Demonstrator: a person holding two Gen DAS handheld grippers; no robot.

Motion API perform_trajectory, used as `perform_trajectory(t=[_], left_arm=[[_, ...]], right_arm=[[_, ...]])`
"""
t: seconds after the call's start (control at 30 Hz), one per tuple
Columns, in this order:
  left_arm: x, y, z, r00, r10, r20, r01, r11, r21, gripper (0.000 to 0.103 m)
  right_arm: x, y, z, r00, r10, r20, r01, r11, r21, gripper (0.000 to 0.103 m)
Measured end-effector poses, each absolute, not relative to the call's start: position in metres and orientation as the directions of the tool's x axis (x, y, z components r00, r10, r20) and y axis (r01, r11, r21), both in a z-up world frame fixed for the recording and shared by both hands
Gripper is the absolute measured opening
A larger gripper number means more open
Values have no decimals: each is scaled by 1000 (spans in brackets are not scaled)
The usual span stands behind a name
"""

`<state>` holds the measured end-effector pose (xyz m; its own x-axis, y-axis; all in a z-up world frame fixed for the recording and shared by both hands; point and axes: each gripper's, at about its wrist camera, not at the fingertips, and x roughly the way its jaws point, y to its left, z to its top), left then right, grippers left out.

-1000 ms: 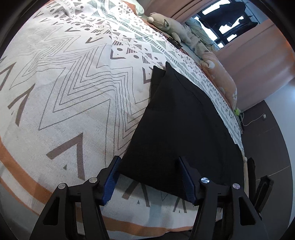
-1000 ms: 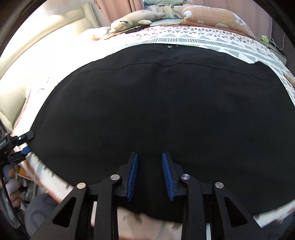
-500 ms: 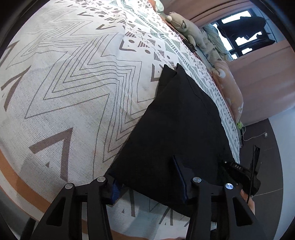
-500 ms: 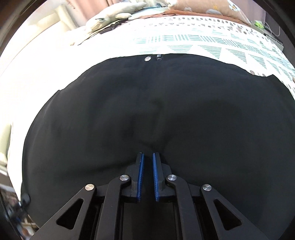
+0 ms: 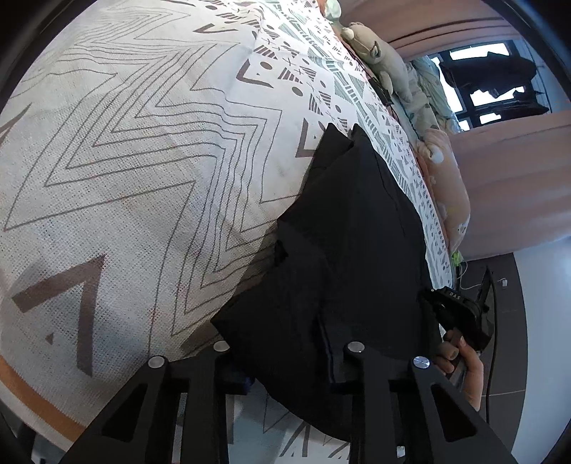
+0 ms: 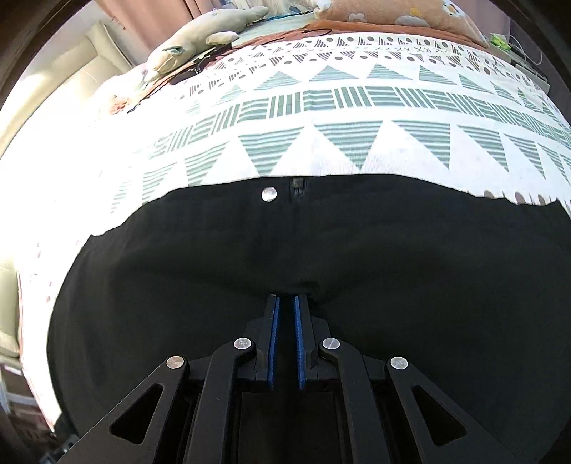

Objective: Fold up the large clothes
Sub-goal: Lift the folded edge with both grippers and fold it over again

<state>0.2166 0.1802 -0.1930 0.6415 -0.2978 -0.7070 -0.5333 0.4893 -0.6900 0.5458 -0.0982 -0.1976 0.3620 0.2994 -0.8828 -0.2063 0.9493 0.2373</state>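
A large black garment lies on the patterned bed cover. Its near corner is bunched up and raised between the fingers of my left gripper, whose jaws are closing on it; the cloth hides the pads. In the right wrist view the garment fills the lower half, and a silver button and a zip mark its far edge. My right gripper pinches a ridge of the black cloth at its tips while its jaws open slightly. The right gripper also shows at the garment's right edge, held by a hand.
A grey stuffed toy and a peach pillow lie along the far side of the bed. The toy and pillow also line the bed's far edge in the left wrist view, with dark floor and cables beyond.
My left jaws have come together on the garment's near corner, which now stands bunched and lifted. My right gripper has closed on cloth and travelled forward toward the buttoned edge.
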Motion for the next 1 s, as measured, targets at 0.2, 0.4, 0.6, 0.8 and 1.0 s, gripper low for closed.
perform_trajectory(t=[0.2,0.4,0.6,0.8,1.0], left_arm=[[209,183,-176,702,-322,-635,-466,467,-752,15],[207,177,-141,765,-335,-550,-362,482,-798,12],[217,169,-108,793,-343,-503,-289,514,-807,11],[230,152,-77,808,-357,-469,-220,556,-802,11],[241,138,-58,806,-364,-467,-187,592,-784,11]], right_arm=[[505,-113,-169,387,356,-850,-278,925,261,55],[444,-135,-131,434,418,-798,-333,898,288,56],[401,-150,-116,435,461,-774,-333,881,337,43],[355,-157,-126,398,477,-784,-336,871,360,26],[326,-159,-157,339,480,-809,-315,868,383,26]])
